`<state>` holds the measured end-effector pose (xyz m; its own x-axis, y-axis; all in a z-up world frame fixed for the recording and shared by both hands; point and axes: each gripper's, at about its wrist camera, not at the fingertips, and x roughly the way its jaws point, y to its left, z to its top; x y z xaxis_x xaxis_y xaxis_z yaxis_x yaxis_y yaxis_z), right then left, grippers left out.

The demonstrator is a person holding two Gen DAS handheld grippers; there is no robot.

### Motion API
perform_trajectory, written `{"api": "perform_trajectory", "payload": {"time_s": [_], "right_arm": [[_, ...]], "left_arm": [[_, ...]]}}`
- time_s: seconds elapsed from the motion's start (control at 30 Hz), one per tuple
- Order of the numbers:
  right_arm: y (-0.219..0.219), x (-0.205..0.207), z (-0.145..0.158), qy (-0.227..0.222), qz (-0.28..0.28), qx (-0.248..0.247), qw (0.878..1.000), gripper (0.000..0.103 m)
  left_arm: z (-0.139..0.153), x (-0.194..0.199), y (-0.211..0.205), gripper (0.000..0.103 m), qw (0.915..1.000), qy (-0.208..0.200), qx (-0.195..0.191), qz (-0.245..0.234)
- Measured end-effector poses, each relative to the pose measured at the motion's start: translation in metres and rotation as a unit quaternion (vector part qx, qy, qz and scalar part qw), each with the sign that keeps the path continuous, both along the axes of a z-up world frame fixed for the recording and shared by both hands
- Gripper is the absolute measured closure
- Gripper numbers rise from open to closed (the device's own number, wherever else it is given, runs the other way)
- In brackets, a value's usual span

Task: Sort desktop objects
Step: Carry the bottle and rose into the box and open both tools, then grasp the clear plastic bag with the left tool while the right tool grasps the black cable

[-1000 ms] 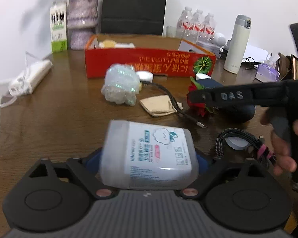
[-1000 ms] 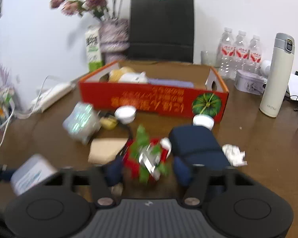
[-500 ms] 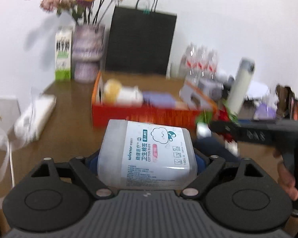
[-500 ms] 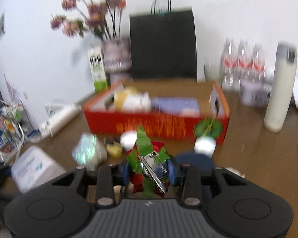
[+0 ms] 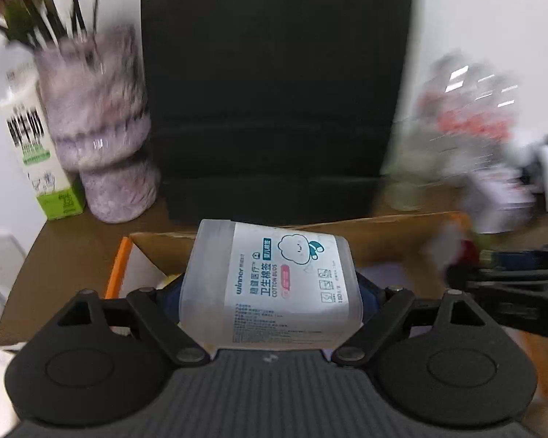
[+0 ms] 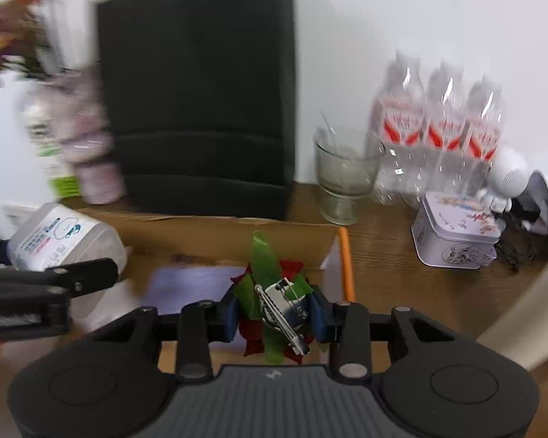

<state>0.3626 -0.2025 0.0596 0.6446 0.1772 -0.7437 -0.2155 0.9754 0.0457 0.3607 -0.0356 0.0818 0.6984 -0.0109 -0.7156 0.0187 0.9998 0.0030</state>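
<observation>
Cotton-bud tub [image 5: 270, 284] gripped in the left gripper [image 5: 270, 294] and red-green hair clip [image 6: 274, 306] pinched by the right gripper [image 6: 276, 312], whose fingers just eased apart slightly, hang over the cardboard box [image 6: 237, 230], so the clip could slip out.

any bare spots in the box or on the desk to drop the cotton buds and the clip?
Box: bare cardboard along the back wall, behind the purple item. Desk: bare wood between the box's orange edge and the tin. Crowded behind that: glass, water bottles.
</observation>
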Motion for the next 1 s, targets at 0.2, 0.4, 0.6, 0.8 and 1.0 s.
{"api": "perform_trajectory", "payload": {"time_s": [0.2, 0.4, 0.6, 0.8, 1.0], "right_arm": [[0.007, 0.035, -0.034, 0.026, -0.003, 0.005, 1.0, 0.049], [0.012, 0.014, -0.012, -0.021, -0.005, -0.021, 1.0, 0.038], [-0.008, -0.054, 0.015, -0.045, -0.01, -0.013, 0.999, 0.031], [-0.038, -0.157, 0.008, -0.07, -0.004, 0.005, 0.998, 0.031], [-0.053, -0.267, -0.02, -0.078, 0.0, 0.063, 0.995, 0.023]], "left_arm": [[-0.014, 0.027, 0.016, 0.007, 0.9999, 0.012, -0.008, -0.002], [0.023, -0.004, 0.028, 0.003, 0.9996, -0.018, 0.019, 0.011], [0.045, -0.081, 0.053, 0.001, 0.9992, -0.01, -0.003, 0.039], [0.034, -0.215, 0.066, 0.0, 0.9978, -0.049, -0.038, 0.024], [-0.006, -0.324, 0.06, 0.0, 0.9958, -0.076, -0.049, 0.013]]}}
